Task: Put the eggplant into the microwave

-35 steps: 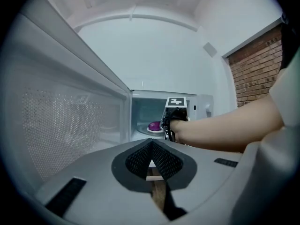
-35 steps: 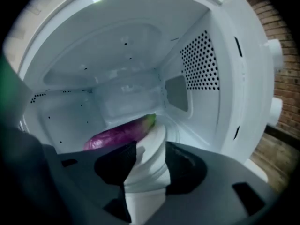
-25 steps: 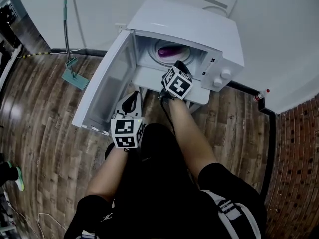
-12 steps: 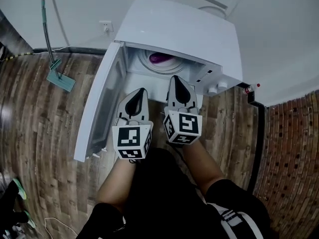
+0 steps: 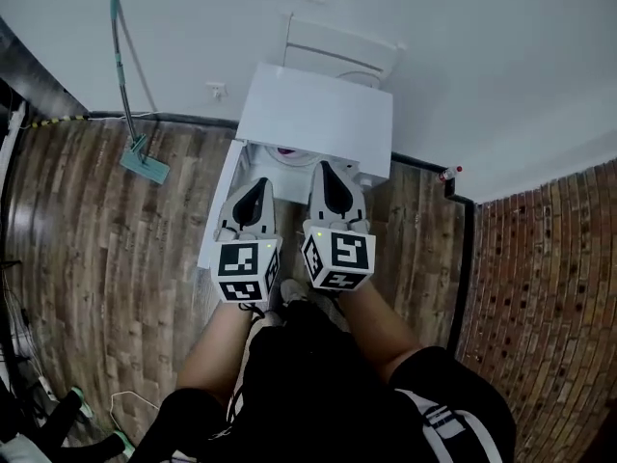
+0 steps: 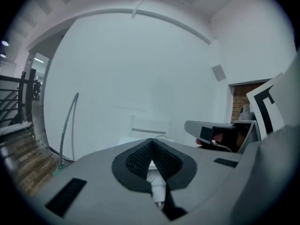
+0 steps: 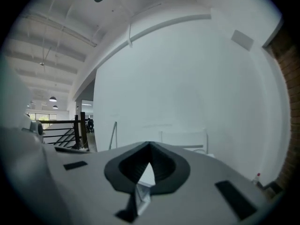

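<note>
Eggplant [image 5: 287,150] sits inside the microwave [image 5: 318,114], door [image 5: 214,231] open. The 2 grippers, left gripper [image 5: 258,186] and right gripper [image 5: 323,170], hang above it, jaws pinched together, empty. Eggplant is probably light, slick and bruisable: grip mid-body, gently.

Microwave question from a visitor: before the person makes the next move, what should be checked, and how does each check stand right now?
1. The eggplant is inside the microwave: ok, a purple sliver shows in the cavity.
2. The eggplant sits well back from the door's swing: cannot tell, most of it is hidden.
3. The left gripper is empty: ok, jaws together on nothing.
4. The right gripper is empty: ok, jaws together on nothing.
5. The door is shut: not ok, it stands open at the left of the opening in the head view.
</note>
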`<state>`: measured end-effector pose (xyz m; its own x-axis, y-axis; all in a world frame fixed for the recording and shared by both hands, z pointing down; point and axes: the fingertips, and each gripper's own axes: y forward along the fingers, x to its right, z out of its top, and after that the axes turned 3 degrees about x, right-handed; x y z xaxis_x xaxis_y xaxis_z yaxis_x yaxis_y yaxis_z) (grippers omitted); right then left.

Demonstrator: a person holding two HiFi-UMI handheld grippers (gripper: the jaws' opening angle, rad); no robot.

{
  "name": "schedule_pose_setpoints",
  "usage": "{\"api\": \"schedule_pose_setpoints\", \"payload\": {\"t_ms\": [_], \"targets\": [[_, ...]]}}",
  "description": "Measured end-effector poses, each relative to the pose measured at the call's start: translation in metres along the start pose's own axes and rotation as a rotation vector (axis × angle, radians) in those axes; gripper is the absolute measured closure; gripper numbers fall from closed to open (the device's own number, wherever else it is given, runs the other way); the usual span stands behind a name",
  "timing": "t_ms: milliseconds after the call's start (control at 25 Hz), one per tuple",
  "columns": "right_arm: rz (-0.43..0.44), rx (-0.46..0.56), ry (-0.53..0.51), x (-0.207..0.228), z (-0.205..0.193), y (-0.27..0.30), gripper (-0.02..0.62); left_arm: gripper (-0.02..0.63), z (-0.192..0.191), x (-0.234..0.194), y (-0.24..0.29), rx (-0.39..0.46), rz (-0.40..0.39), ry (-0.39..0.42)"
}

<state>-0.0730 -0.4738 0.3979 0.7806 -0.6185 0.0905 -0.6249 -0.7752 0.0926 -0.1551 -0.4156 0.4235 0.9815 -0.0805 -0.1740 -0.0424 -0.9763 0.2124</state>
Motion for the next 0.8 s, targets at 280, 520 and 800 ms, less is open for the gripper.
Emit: {"api": "schedule_pose_setpoints", "payload": {"t_ms": [280,520,800], "targets": [[0.059,-0.009,0.01,-0.029,0.109,-0.064,0.583,0.609,0.12,0.03,-0.066,0.022,0.01,0.102],[0.098,0.042,-0.053,-0.053,0.139,-0.091,0.583,0.608,0.143,0.039,-0.092,0.045,0.007,0.095],[0.138,0.088,-0.095,-0.071,0.162,-0.104,0.583,0.609,0.155,0.048,-0.106,0.07,-0.021,0.086]]}}
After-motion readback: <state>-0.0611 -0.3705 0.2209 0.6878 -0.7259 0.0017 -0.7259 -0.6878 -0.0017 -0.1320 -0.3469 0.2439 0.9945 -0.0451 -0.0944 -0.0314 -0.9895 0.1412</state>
